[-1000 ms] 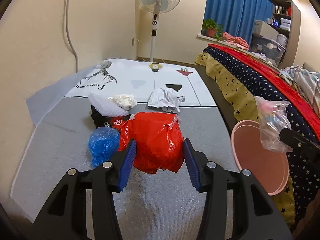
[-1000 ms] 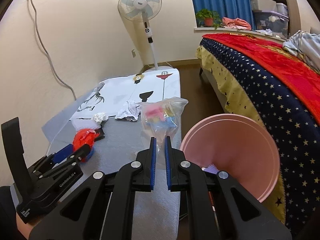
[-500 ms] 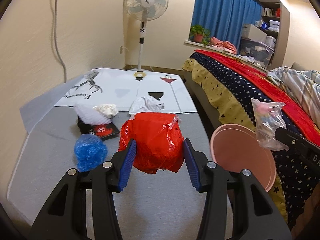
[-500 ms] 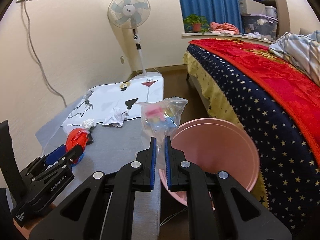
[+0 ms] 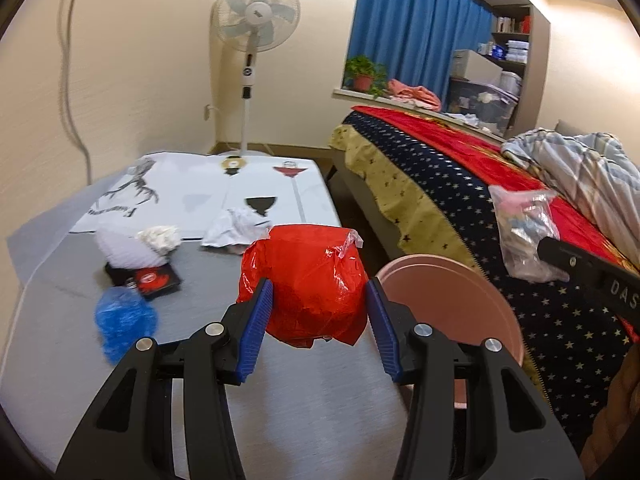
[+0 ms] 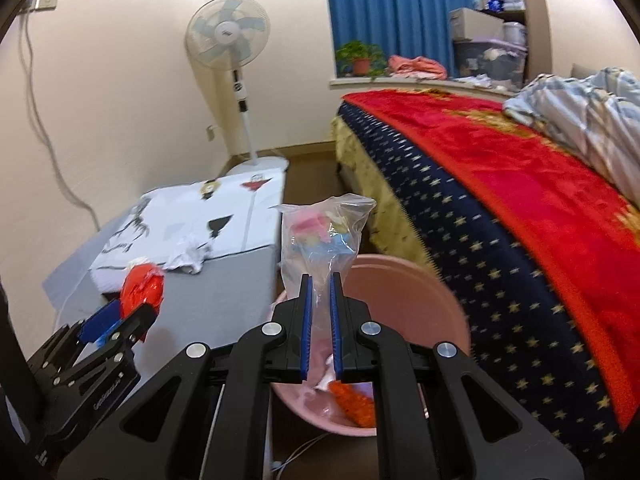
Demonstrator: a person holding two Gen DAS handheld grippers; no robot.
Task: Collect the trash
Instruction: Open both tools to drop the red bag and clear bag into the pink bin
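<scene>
Left gripper: jaws at mid width, blue pads pressed against both flanks of a crumpled red plastic bag; bag carried clear of the grey table, bulging forward and below the pads. Right gripper: jaws nearly closed, pinching the lower part of a clear plastic bag with pink, yellow and blue contents; bulk of that bag standing above and ahead of the pads.

Pink bin: directly below and ahead of the right gripper, rim tilted toward the camera, orange and pale scraps already inside; to the right of and just beyond the left gripper, beside the table edge and the starred bedspread.

Remaining on the table, ahead-left of the left gripper: blue plastic wad, black-and-red packet, white tissue lump, crumpled white paper.

Hazards:
- Slippery film held by friction only; probable slip of the red bag if squeeze relaxes before reaching the bin; landing on table or floor.
- Top-heavy clear bag; possible flop sideways on release, catching the rim or falling between bin and bed.
- Both grippers converging on one opening; risk of collision, or of knocking the tilted bin further over.
- Light film possibly clinging to a pad after opening.
</scene>
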